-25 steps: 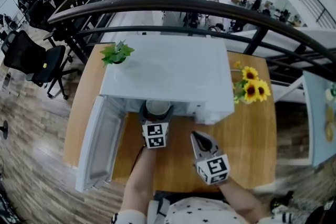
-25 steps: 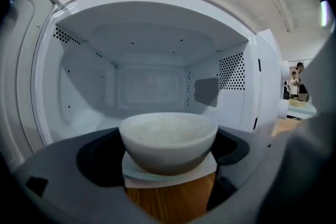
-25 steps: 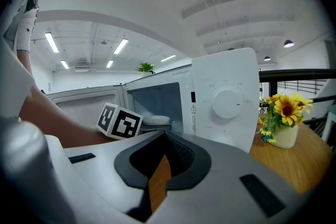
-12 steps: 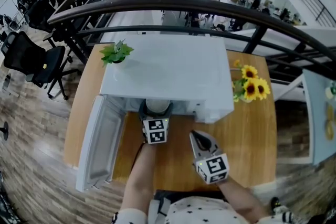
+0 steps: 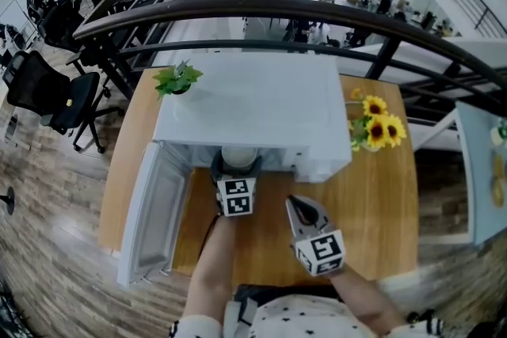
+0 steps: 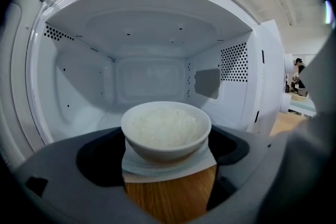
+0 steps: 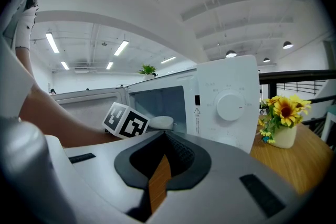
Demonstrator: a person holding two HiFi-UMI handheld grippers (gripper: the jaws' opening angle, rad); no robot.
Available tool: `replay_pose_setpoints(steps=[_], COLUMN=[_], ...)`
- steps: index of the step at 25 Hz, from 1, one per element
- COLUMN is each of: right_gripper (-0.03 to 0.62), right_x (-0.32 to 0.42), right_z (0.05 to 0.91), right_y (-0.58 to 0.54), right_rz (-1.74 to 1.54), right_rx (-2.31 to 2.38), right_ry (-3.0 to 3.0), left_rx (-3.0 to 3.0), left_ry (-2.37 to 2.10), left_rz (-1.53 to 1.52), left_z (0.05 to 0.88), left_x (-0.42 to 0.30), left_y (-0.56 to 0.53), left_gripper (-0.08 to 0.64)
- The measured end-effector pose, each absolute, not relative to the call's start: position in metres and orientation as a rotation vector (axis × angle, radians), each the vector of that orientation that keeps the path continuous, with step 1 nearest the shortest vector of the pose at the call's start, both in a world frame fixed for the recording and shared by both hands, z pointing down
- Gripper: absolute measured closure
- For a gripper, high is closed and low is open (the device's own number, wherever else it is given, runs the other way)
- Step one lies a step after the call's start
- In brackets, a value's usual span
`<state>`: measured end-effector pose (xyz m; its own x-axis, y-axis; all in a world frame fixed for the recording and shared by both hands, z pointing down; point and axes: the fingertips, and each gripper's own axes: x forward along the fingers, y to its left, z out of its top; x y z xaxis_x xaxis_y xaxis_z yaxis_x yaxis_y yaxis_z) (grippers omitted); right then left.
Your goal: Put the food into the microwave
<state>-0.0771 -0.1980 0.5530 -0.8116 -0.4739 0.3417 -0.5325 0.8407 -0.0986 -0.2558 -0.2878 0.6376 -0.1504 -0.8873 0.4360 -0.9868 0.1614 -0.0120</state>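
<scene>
Holding the bowl of rice (image 6: 166, 131) at the mouth of the microwave (image 5: 253, 103), the left gripper (image 5: 236, 172) has its jaws closed against the bowl's two sides, low on the wall, with the rim level. The bowl sits at lower centre of the left gripper view. The open cavity (image 6: 149, 78) fills the frame directly behind it, so the load lies straight ahead of the fingers and the cavity lies on that same line. The bowl is round and has no long axis to align.

In the head view the bowl is at centre frame, just under the front edge of the microwave top. The door (image 5: 154, 210) is swung out toward the lower left, off that line. Whether the bowl's base rests on the cavity floor cannot be determined.

Judged remaining step: advance straight in, lower, release.

The right gripper (image 5: 305, 211), at lower centre-right over the table (image 5: 372, 202), has its jaws drawn almost together on nothing. It stands farther from the opening than the left gripper.
</scene>
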Motion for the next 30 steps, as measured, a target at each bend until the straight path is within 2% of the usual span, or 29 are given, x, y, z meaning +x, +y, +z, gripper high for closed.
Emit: replay_pose_setpoints(steps=[10, 22, 24, 30], right_gripper=[0.589, 0.589, 0.589, 0.589], right_x=[-0.065, -0.033, -0.029, -0.022], right_z=[0.545, 0.536, 0.536, 0.528], right_y=[-0.185, -0.152, -0.144, -0.128], right_rz=[0.255, 0.233, 0.236, 0.23], right_rx=[0.804, 0.875, 0.865, 0.859], right_ry=[-2.722, -2.726, -2.721, -2.736], left_rx=[1.756, 1.902, 1.906, 1.834], left_ry=[-2.131, -2.041, -2.083, -2.242], left_rz=[0.371, 0.253, 0.242, 0.171], left_z=[0.627, 0.591, 0.58, 0.546], left_x=[-0.247, -0.178, -0.173, -0.17], left_y=[-0.247, -0.153, -0.14, -0.103], left_gripper=[0.091, 0.101, 0.14, 0.432])
